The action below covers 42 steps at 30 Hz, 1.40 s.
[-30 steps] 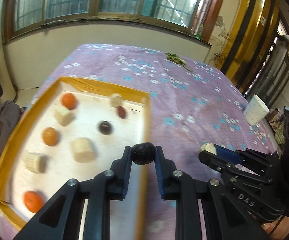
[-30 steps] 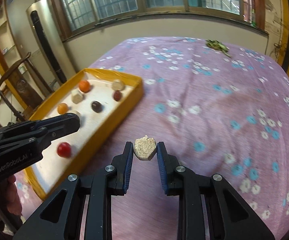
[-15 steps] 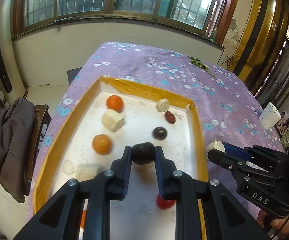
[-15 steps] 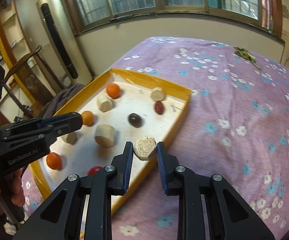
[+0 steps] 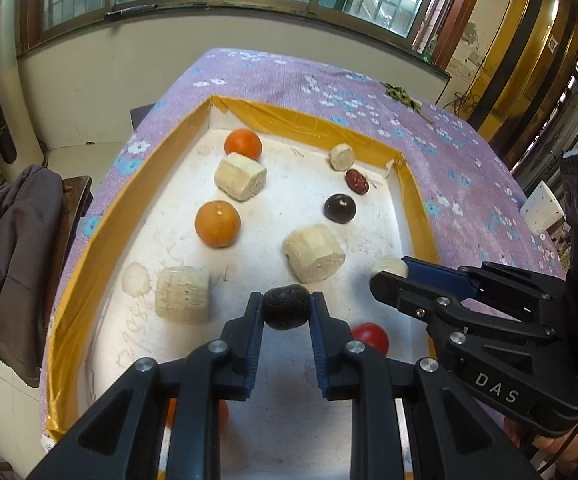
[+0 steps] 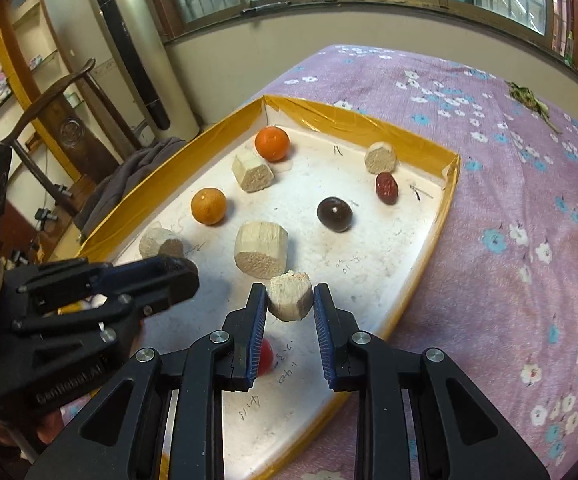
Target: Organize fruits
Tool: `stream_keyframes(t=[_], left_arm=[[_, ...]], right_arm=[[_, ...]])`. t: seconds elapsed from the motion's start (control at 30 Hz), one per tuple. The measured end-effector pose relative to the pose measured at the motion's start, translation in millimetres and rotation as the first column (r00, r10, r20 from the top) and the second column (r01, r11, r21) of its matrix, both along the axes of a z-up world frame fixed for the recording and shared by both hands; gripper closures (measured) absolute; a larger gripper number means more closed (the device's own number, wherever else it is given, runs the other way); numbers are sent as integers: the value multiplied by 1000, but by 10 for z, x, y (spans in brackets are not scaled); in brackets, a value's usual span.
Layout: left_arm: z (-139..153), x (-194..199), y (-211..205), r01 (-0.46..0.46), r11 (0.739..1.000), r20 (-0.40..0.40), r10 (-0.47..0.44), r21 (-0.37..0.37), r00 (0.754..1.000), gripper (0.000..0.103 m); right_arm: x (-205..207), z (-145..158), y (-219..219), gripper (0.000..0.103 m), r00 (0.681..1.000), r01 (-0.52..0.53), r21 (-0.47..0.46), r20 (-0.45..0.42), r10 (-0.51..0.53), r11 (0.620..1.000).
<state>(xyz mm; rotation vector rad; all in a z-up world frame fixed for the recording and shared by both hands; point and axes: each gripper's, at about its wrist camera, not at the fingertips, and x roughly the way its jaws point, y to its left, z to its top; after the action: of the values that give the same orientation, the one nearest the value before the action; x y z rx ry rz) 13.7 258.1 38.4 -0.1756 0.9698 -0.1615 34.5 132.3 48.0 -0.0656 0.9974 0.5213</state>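
The room had barred windows, and a purple flowered cloth covered the surface. On it lay a tray with yellow walls. The left tongs were closed on a dark fruit and the right tongs on a pale chunk. Both were held above the tray floor, probably to be set down among the oranges.

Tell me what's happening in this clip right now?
A person is sorting fruit into a yellow-rimmed tray with two handheld grippers. The left gripper is shut on a dark fruit, the right gripper on a pale chunk. Both hang over the tray's near end, not yet released. Oranges, more pale chunks and dark fruits already lie inside.
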Motion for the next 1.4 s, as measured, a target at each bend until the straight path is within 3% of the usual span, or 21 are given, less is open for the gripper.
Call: stream_keyframes(t=[0.27,0.73,0.9,1.13,1.4], left_arm=[[-91,121,12,18,999,-18,-17,27,1000,78],[-202,227,47,-3,997,-36,5,75,999,76],[-183,209,41,-8,995,-38,12,103,999,54],[-80,117,111,-52,992,-2,53,111,999,49],[175,-201,191,-191,967,105,175,167,979,22]], right_arm=[[39,-128,26,80,998,62,-18,-20,-62,998],[111,-211,128,80,999,38,-110,24,-36,993],[86,-173,101,80,999,43,-111,28,-40,993],[-23,-36,-99,79,996,81,-88,53,-77,993],[-340,175,-274,70,994,61,-68,99,-54,996]])
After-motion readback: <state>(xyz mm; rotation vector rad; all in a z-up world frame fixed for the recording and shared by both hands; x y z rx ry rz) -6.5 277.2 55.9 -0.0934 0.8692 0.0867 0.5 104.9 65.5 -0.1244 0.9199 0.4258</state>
